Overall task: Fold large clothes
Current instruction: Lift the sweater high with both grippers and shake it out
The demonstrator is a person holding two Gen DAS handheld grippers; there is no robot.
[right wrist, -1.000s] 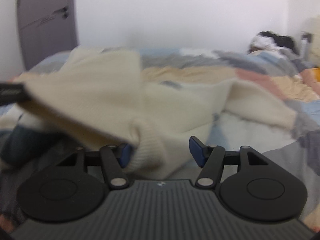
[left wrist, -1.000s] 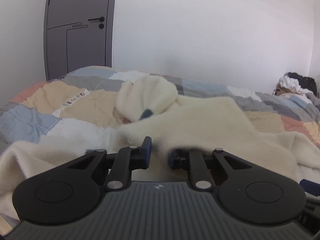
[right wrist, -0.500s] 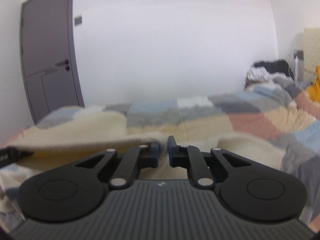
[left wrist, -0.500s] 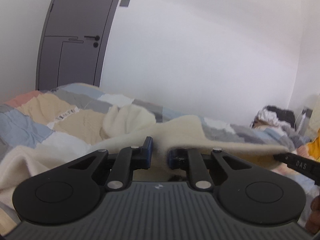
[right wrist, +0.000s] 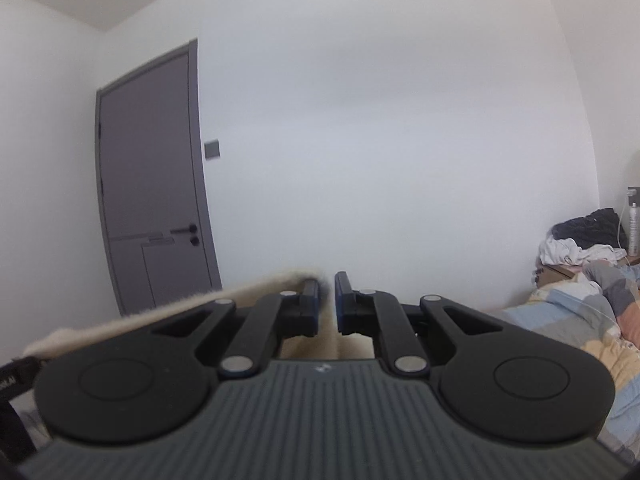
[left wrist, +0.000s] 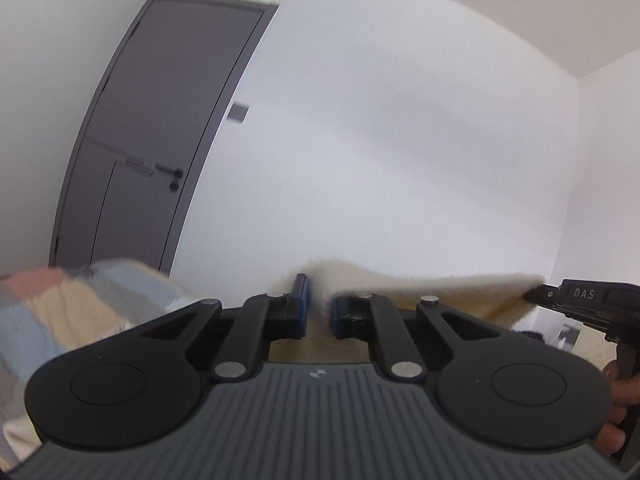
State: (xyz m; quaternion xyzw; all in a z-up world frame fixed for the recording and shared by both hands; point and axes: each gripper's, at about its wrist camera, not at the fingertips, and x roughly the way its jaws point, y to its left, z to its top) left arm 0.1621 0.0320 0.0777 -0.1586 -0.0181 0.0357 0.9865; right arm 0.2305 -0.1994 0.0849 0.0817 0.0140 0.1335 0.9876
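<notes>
A cream knitted sweater hangs stretched between my two grippers, high above the bed. My left gripper is shut on its upper edge, with fabric bunched between the blue pads. The edge runs right to my right gripper, seen from the side in the left wrist view. In the right wrist view my right gripper is shut on the sweater, whose edge runs left and down to the left gripper at the frame's edge. The rest of the sweater is hidden below the grippers.
A bed with a patchwork quilt lies below; it also shows in the right wrist view. A grey door stands in the white wall ahead. A pile of dark and white clothes sits at the far right.
Both grippers have risen with the sweater, lifting it off the bed and pulling its edge taut between them. The right gripper closed on the sweater a second ago.
</notes>
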